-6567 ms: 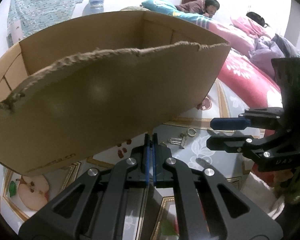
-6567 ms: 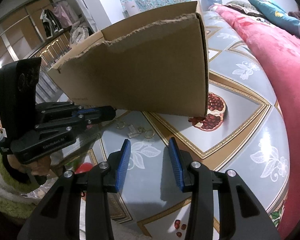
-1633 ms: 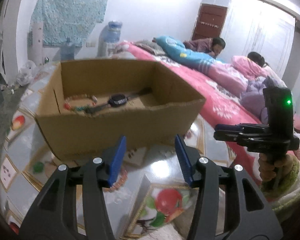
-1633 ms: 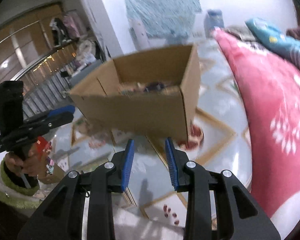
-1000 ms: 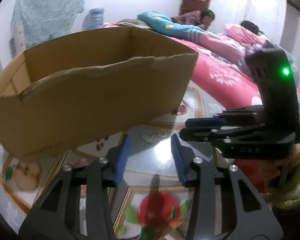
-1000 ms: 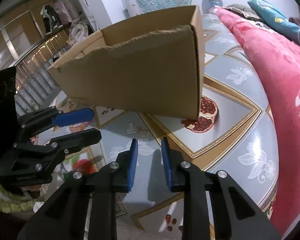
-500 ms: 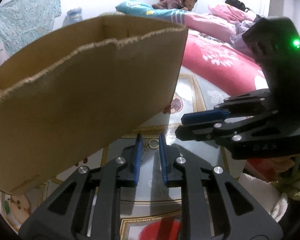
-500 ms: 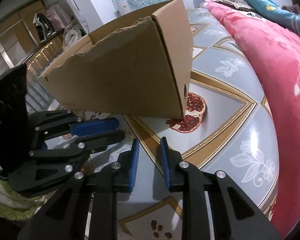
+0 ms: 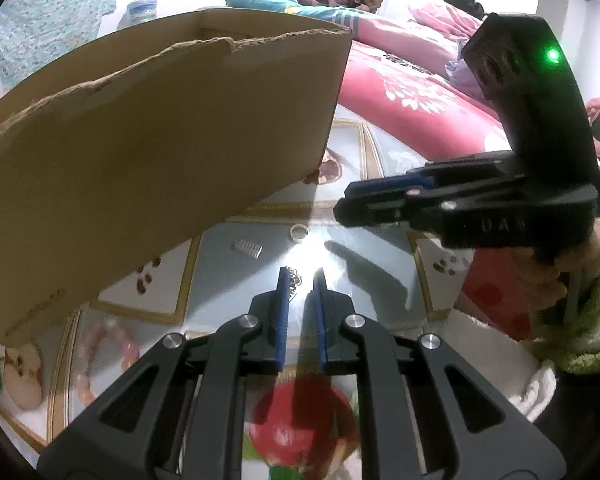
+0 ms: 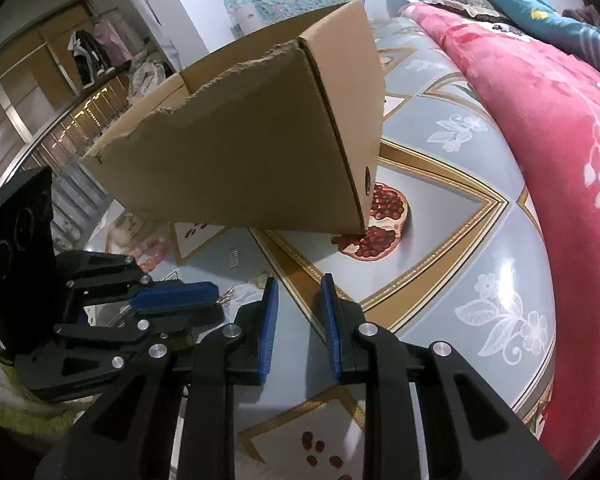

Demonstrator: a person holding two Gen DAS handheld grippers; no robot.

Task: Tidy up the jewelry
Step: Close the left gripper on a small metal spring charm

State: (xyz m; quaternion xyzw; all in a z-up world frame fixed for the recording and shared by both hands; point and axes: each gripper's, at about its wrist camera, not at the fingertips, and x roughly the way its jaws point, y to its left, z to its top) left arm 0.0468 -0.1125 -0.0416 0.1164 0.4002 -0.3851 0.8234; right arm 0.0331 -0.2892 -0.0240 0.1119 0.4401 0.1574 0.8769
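Closing your left tool (image 9: 300, 280) on a small chain (image 9: 296, 280); right tool (image 10: 298, 292) narrowly parted, empty. Ring (image 9: 299, 232), clip (image 9: 247, 247), beads (image 9: 112, 336) await boxing in the box (image 9: 140, 140).

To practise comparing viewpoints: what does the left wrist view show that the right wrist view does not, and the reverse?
Only the left wrist view shows the ring and two people lying on the bed. Only the right wrist view shows the pomegranate print and hanging clothes. Both show the cardboard box, the small metal clasp, the pink beads and the left gripper, its jaws closing.
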